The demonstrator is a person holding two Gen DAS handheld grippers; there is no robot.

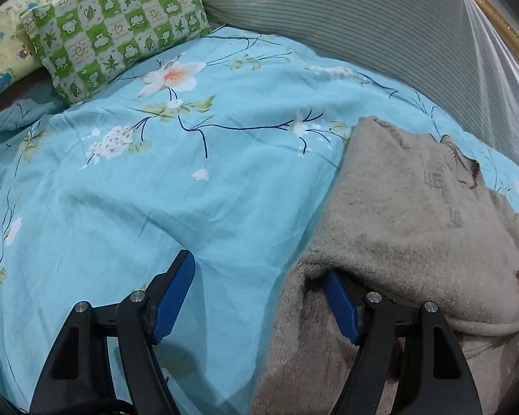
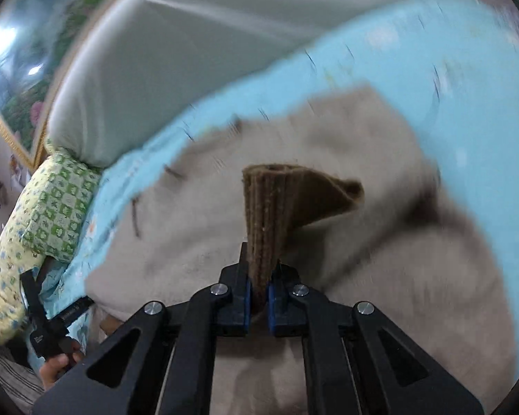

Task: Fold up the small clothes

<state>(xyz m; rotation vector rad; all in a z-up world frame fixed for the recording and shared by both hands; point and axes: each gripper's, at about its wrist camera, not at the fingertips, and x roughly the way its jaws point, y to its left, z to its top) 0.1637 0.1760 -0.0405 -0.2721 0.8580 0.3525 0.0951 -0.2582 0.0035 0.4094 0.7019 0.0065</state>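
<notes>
A beige knit sweater (image 1: 415, 214) lies on the light blue flowered bedsheet (image 1: 155, 190), at the right of the left wrist view. My left gripper (image 1: 257, 266) is open at the sweater's near left edge. Its left finger rests over bare sheet, and its right finger (image 1: 342, 307) is tucked under a fold of the knit. In the blurred right wrist view the sweater (image 2: 328, 159) fills the middle. My right gripper (image 2: 259, 269) is shut on a brown ribbed cuff (image 2: 270, 207), which stands up out of the jaws and folds over to the right.
A green checked pillow (image 1: 117, 24) and a yellow printed pillow (image 1: 3, 55) lie at the far left. A grey striped cushion (image 1: 363, 17) runs along the back, with a gold picture frame (image 1: 501, 27) behind it. A person's hand (image 2: 57, 366) shows at the lower left of the right wrist view.
</notes>
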